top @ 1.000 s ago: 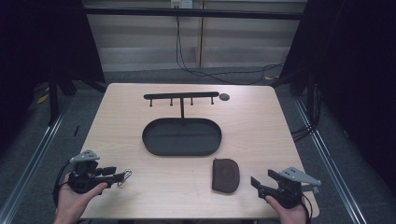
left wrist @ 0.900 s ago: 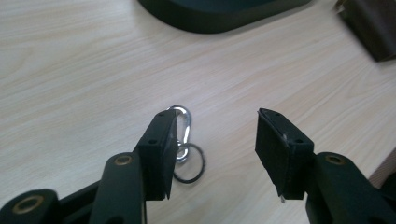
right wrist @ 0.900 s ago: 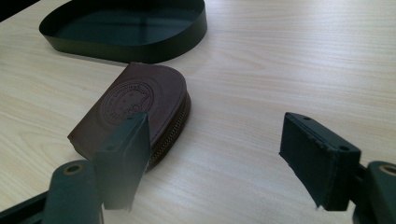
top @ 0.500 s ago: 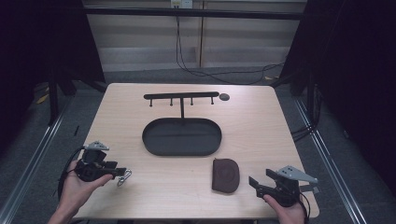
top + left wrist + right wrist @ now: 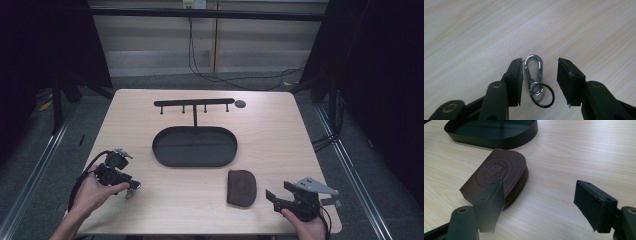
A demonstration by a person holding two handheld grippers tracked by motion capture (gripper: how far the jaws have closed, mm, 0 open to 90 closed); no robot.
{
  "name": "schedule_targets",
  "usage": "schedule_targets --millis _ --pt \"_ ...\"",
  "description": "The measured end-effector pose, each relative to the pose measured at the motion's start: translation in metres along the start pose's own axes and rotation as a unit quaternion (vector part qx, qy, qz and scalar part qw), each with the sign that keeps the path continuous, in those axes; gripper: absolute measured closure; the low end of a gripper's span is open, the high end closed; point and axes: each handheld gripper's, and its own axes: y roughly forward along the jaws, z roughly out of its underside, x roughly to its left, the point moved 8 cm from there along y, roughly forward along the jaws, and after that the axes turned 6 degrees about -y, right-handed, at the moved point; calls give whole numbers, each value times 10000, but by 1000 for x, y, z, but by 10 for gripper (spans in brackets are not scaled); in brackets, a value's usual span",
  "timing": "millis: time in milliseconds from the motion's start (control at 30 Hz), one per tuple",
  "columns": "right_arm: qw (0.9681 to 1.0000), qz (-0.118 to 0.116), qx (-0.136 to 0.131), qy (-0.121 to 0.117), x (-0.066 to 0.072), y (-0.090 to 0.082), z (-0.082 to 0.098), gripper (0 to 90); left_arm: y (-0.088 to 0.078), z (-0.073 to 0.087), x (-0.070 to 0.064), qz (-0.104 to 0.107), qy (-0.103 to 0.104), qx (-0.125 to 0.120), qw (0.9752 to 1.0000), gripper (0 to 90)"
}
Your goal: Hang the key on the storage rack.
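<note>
A silver carabiner clip [image 5: 533, 70] with a black key ring [image 5: 543, 96] lies flat on the wooden table [image 5: 280, 145]. My left gripper [image 5: 539, 78] is open, its jaws on either side of the clip, the left jaw close to it. In the high view the left gripper [image 5: 129, 187] sits at the table's front left over the clip [image 5: 132, 189]. A brown zip coin pouch [image 5: 497, 176] lies ahead and left of my open right gripper [image 5: 541, 205]. In the high view the pouch [image 5: 242, 187] is left of the right gripper [image 5: 272, 196].
A black oval tray [image 5: 195, 146] sits mid-table, with a black hook rack [image 5: 194, 104] standing behind it. A small dark round disc [image 5: 240, 104] lies near the rack's right end. The tray's rim [image 5: 494, 142] shows beyond the pouch.
My left gripper has moved right and slightly forward onto the carabiner clip, now straddling it. The right gripper has barely moved.
</note>
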Motion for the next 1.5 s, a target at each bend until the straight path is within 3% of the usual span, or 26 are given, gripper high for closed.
schedule_targets --millis 400,567,767,900,1067,1100,1367,1500 --pt "10000 -61 42 15 1 2 1 239 14 3 3 33 56 531 9986 622" --pt "10000 -81 44 17 1 2 1 239 18 2 2 -134 119 659 9977 641" --pt "9999 -97 26 79 0 1 1 239 19 2 -3 -469 343 1036 9929 639" --pt "9999 -100 36 31 1 2 1 239 21 -1 -4 -510 369 1269 9899 648" --pt "9999 -104 23 24 1 1 1 239 23 -4 -5 -749 420 1480 9853 666" --pt "9999 -107 23 20 1 1 1 239 23 -5 -5 -706 426 1523 9849 667" --pt "9999 -104 39 29 1 2 1 239 23 -5 -5 -690 416 1563 9844 684" --pt "9999 -97 37 37 1 2 1 239 23 -5 -4 -605 378 1504 9860 685"
